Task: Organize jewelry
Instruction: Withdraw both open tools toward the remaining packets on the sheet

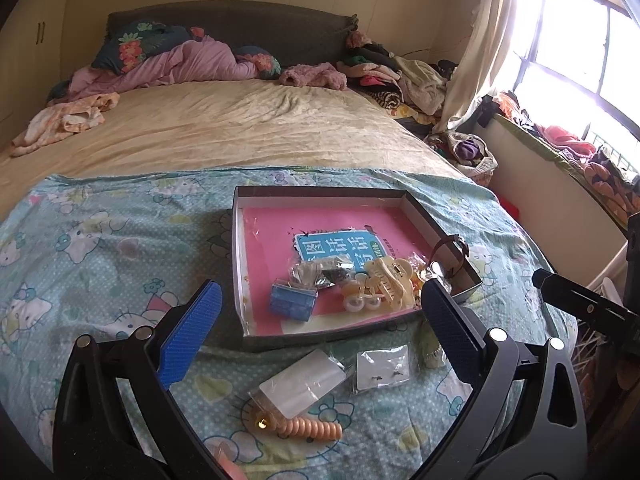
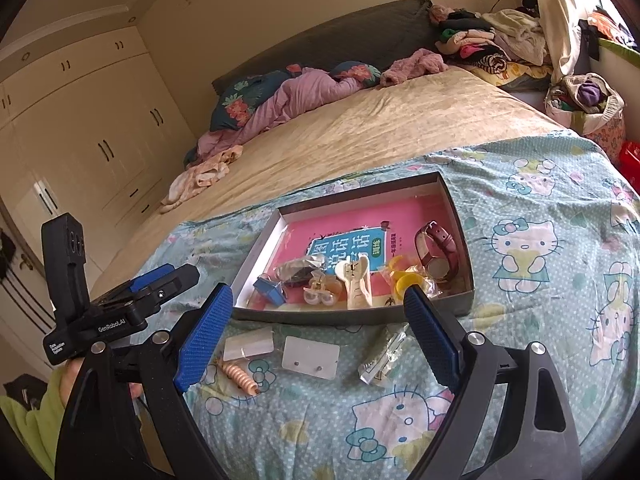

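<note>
Both tools hang spread apart, holding nothing: the left tool [image 1: 320,304] and the right tool [image 2: 318,308] sit above the cartoon-print sheet [image 2: 540,208] on the bed. The shallow box [image 2: 466,240] holds a watch [image 2: 438,248], hair clips [image 2: 356,284] and a small blue case [image 1: 292,300]. Just before it lie an earring card [image 2: 310,356], a plastic packet [image 1: 302,382] and a peach coil hair tie [image 1: 312,426]
</note>
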A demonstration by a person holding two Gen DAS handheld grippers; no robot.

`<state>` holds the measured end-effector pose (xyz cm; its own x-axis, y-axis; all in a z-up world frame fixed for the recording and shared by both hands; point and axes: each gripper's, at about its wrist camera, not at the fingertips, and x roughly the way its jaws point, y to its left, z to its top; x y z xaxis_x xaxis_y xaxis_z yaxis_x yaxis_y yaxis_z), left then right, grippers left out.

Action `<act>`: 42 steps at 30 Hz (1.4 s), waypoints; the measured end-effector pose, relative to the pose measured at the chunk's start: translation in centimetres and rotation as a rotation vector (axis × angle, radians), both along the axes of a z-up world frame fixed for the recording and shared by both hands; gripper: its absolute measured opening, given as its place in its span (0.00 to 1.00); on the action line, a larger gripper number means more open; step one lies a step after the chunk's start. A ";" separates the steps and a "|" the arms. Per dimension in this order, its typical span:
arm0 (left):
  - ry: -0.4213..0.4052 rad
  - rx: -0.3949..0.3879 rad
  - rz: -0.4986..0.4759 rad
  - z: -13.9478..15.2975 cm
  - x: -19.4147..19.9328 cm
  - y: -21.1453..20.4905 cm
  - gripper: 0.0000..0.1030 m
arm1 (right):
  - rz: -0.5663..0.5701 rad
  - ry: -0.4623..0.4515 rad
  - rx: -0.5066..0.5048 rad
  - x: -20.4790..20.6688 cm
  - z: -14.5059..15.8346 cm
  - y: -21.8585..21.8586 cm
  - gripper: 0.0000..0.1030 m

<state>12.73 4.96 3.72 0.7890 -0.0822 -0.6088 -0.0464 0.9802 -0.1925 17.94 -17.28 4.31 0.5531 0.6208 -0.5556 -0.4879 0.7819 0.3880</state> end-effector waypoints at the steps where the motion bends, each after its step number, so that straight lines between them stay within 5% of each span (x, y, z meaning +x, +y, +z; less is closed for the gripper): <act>1: 0.004 0.003 -0.002 -0.1 -0.3 0.0 0.91 | 0.000 -0.002 -0.003 -0.2 0.0 0.0 0.84; 19: 0.063 0.048 -0.044 -2.3 -2.6 -0.6 0.91 | 0.050 0.001 -0.050 -2.7 -0.4 1.3 0.84; 42: 0.168 0.068 -0.069 -6.8 -2.4 -0.7 0.91 | 0.071 0.099 -0.130 -2.6 -4.8 2.4 0.84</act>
